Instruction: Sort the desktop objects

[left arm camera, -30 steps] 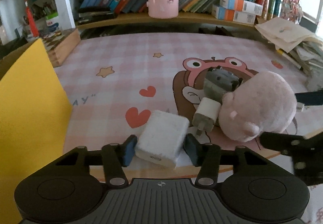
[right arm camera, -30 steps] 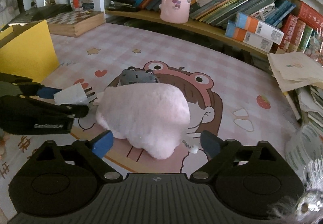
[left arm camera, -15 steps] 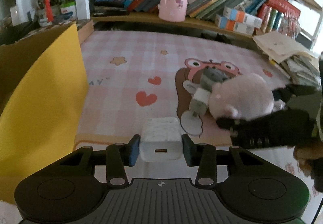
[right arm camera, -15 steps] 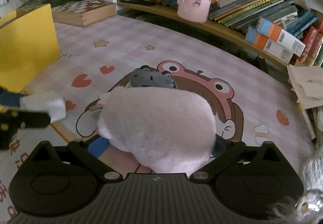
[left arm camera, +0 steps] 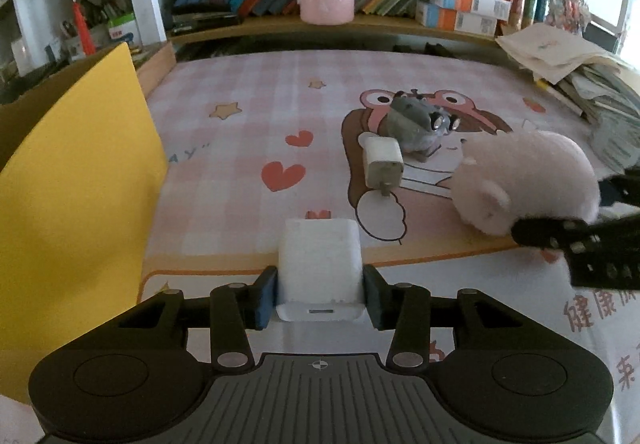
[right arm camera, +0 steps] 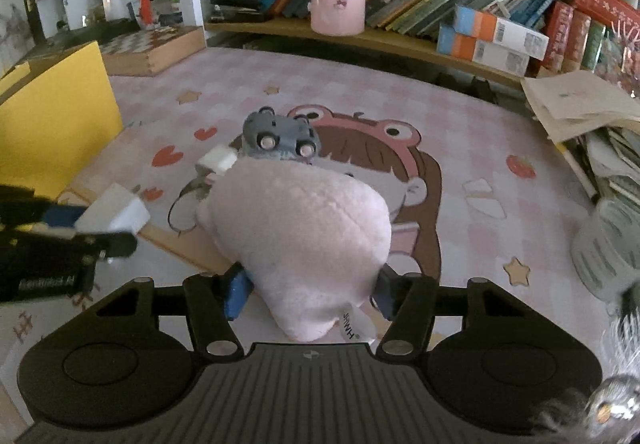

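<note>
left claw [left arm camera: 320, 294]: pinching white charger block [left arm camera: 320, 260], lifted over desk mat [left arm camera: 248, 132] | right claw [right arm camera: 310, 294]: jaws closing, pads pressing pink plush [right arm camera: 304, 240] | small white plug [left arm camera: 382, 162] at 1 o'clock from left claw, grey toy car [left arm camera: 416, 124] beyond | yellow box [left arm camera: 72, 180] at 9 o'clock

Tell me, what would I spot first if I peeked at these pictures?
Probably the fluffy pink plush toy, right in the middle, with the right gripper closing its jaws around it. Next, the white charger block pinched in the left gripper, beside a big yellow box on the left.
</note>
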